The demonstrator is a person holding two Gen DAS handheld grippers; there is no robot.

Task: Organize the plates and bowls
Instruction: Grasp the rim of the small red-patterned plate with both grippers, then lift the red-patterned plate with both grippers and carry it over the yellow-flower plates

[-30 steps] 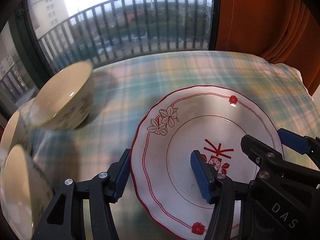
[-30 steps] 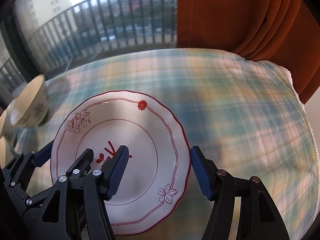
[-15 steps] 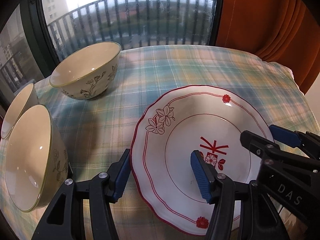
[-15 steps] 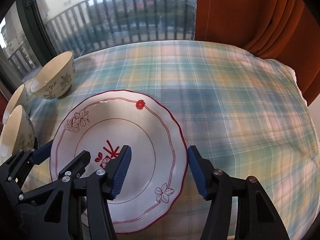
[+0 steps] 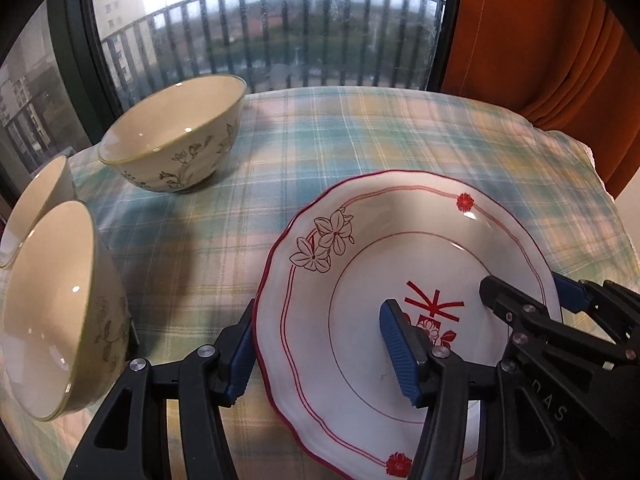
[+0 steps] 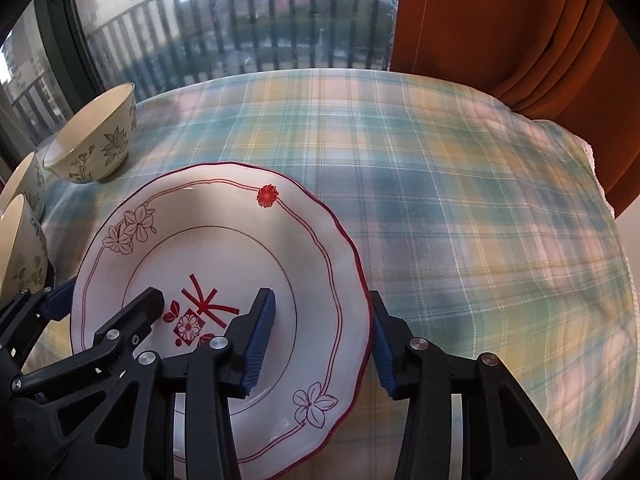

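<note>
Left tool (image 5: 324, 356) spread, straddling the left rim of the plate (image 5: 400, 280) on the plaid-covered bench (image 6: 460, 200). Right tool (image 6: 322, 340) closing over the right rim, pads not visibly pressing. Earlier motion blur gone; three bowls (image 5: 176, 136) now sharp at left.

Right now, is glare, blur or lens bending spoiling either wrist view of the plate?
Left wrist view: sharp, a small glint on the plate rim, window blown out, railing bowed. Right wrist view: plate sharp, tablecloth smeared at right, edges curved.
</note>
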